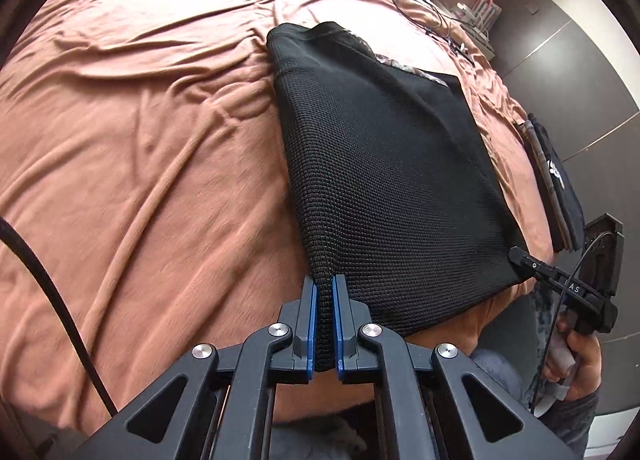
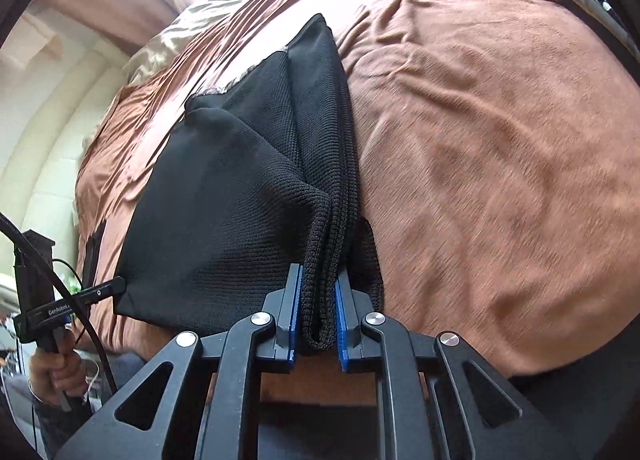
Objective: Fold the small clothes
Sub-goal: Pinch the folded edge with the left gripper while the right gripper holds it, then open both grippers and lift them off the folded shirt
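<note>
Near the bed's [image 1: 140, 140] front edge, the black knit garment [image 1: 380, 164] is lying folded; the left gripper [image 1: 325, 300] and right gripper [image 2: 318, 300] are each pinching a near corner.

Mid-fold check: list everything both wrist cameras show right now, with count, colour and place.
Knit garment: one, black, on the bed, near corners lifted.
Bedspread: one, rust-brown, wrinkled, under the garment.
Folded clothes stack: one, dark, at the bed's right edge in the left wrist view.
Cable: one, black, at the bed's far end.
Pillow: one, cream, at the far end.
Left hand-held gripper: black with blue pads, shut on the garment's near-left corner.
Right hand-held gripper: same colours, shut on bunched near-right edge.
Hand: one, on the right handle.
</note>
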Demonstrator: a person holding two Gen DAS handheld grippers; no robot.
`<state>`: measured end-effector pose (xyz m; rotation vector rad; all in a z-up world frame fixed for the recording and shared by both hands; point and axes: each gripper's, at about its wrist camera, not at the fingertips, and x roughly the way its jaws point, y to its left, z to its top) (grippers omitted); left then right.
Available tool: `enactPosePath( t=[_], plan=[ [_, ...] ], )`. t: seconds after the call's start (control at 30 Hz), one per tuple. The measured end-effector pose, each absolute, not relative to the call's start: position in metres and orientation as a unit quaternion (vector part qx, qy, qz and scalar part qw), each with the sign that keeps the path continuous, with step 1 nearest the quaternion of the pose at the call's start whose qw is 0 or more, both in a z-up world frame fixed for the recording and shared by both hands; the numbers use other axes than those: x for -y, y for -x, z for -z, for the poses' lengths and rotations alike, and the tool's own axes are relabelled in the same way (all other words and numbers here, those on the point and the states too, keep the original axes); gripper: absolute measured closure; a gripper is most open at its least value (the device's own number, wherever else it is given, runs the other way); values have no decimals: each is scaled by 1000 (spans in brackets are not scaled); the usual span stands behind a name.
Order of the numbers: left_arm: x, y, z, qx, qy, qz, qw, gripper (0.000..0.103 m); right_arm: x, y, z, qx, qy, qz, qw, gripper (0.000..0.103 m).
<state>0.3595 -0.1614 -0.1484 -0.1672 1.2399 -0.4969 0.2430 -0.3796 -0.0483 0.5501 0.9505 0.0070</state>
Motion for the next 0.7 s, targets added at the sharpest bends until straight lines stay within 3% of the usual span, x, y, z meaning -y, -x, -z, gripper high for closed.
enactPosePath(
  t=[0.3, 0.4, 0.47, 0.5, 0.57, 0.7],
  plan=[
    [146, -330, 149, -574, 73, 223, 785, 96, 365, -237, 47, -470, -239, -28, 849, 92],
    [151, -329, 151, -578, 49, 214, 786, 94, 366, -239, 38, -472, -222, -24, 853, 87],
    [154, -335, 154, -584, 43, 208, 784, 88, 367, -244, 30, -466, -203, -11, 861, 67],
    [153, -338, 155, -584, 51, 211, 782, 85, 370, -247, 25, -459, -201, -7, 866, 63],
    [151, -347, 154, -579, 62, 205, 786, 69, 377, -254, 17, -450, -205, -9, 869, 61],
    [144, -362, 152, -569, 80, 203, 793, 64, 387, -275, 6, -434, -216, -18, 875, 61]
  ],
)
